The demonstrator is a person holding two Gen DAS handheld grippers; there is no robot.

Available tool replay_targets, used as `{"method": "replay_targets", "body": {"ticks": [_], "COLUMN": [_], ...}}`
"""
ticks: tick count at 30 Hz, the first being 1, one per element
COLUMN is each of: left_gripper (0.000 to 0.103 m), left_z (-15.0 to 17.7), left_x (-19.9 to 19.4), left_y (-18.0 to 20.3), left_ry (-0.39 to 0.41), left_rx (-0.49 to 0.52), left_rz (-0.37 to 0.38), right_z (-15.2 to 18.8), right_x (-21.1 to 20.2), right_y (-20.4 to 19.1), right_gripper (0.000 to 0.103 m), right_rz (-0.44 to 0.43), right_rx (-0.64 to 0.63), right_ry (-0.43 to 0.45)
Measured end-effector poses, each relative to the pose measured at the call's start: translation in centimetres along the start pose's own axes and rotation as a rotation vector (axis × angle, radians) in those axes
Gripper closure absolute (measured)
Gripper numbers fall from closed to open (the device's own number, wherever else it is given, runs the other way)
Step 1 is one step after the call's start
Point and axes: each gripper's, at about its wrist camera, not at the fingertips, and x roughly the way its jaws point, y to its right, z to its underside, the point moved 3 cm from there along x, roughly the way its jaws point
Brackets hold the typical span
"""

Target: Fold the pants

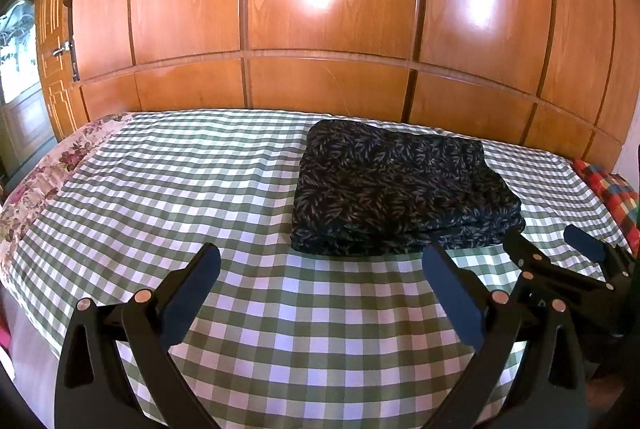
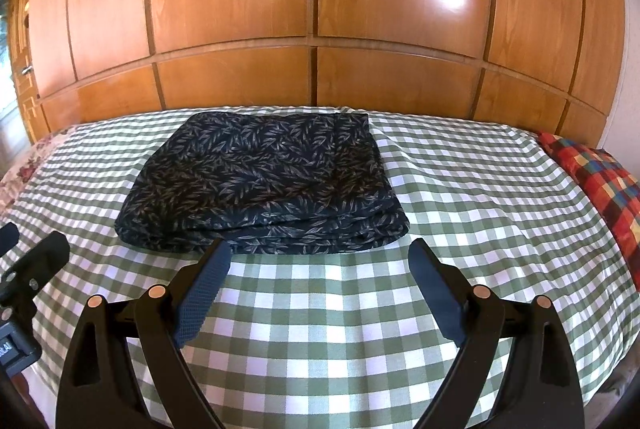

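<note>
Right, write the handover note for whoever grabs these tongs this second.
Left tongs: open, empty, hovering over the green-and-white checked bedspread, short of the pants.
Right tongs: open, empty, tips just short of the bundle's near edge.
Dark leaf-print fabric pants: lying as a compact, layered rectangular bundle mid-bed, in front of the glossy wooden wardrobe. Neither pair of tongs touches them.
Done: pants look fully folded and squared.
Left: probably nothing; at most check that the stacked near edges sit even, then back away.
</note>
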Motion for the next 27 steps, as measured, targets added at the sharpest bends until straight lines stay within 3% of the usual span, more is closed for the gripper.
{"method": "replay_targets", "body": {"ticks": [27], "left_gripper": [0.002], "left_z": [-0.8], "left_x": [-1.7], "left_y": [0.3], "left_ry": [0.028], "left_rx": [-0.012], "left_rz": [0.006], "right_z": [0.4], "right_x": [-0.1], "right_y": [-0.1], "right_gripper": [0.014], "right_rz": [-0.004], "right_rx": [0.009], "right_ry": [-0.003]}}
